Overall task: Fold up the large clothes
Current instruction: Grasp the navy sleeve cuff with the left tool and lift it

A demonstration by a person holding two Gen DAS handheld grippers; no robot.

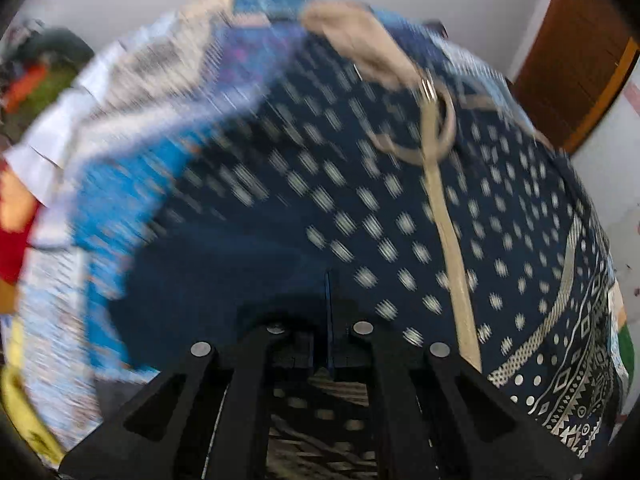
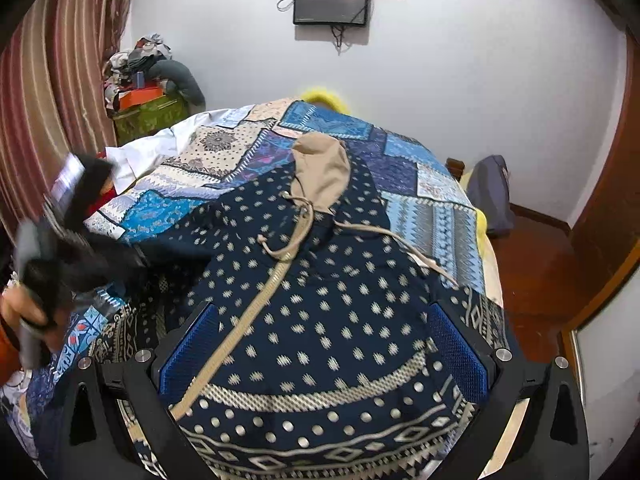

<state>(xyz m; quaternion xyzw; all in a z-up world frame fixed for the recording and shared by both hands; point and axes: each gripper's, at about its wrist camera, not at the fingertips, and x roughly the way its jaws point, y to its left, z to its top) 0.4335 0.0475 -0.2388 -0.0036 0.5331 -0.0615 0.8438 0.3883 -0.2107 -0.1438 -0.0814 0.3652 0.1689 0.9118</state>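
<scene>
Two risks stand out: the left gripper [image 1: 320, 344], jaws pinched narrow on a fold of the hooded garment [image 2: 320, 320], could tug the beige drawstring [image 2: 288, 248] askew or lose its grip, and the right gripper [image 2: 324, 356], jaws wide over the hem, might bunch it. Navy with pale dots and a beige zip, it lies spread on the patchwork bedspread [image 2: 440, 208].
</scene>
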